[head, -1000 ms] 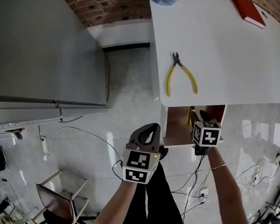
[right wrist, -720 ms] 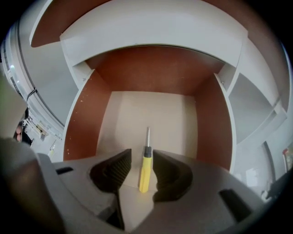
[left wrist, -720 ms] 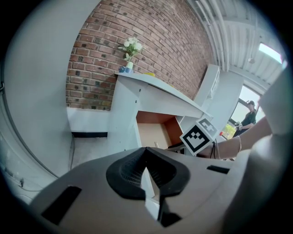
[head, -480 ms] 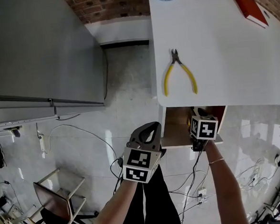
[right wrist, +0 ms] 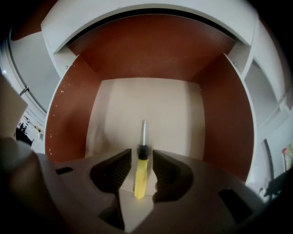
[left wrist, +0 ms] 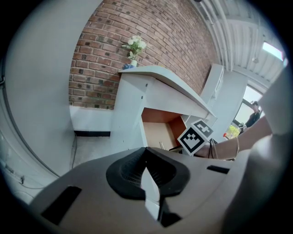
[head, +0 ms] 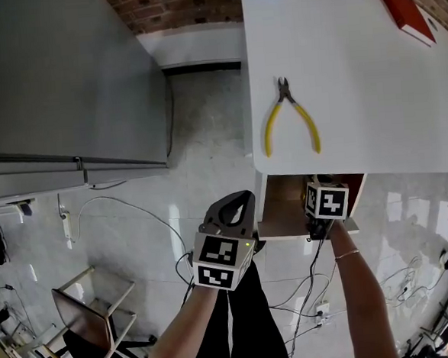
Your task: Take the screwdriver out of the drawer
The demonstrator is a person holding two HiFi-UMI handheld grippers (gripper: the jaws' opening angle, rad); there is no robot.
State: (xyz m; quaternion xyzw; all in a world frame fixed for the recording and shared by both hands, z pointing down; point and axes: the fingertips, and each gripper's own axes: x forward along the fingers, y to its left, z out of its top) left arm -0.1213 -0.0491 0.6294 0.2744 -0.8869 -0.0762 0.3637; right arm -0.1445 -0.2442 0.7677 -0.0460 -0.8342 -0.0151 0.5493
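A yellow-handled screwdriver (right wrist: 141, 176) with a black collar and a steel shaft lies on the pale floor of the open drawer (right wrist: 151, 103), pointing away from me. My right gripper (right wrist: 142, 155) is open, one jaw on each side of the handle with small gaps showing. In the head view its marker cube (head: 326, 201) sits at the mouth of the drawer (head: 281, 209), just under the edge of the white table (head: 371, 87). My left gripper (head: 243, 201) hangs shut and empty to the left of the drawer, above the floor.
Yellow pliers (head: 289, 120) lie on the table above the drawer, with a red book (head: 403, 5) at its far right. A grey cabinet (head: 57, 86) fills the left. A small stool (head: 91, 306) and cables (head: 315, 283) are on the tiled floor.
My right gripper has moved forward into the drawer, so its cube now sits under the table edge. The left gripper has hardly moved.
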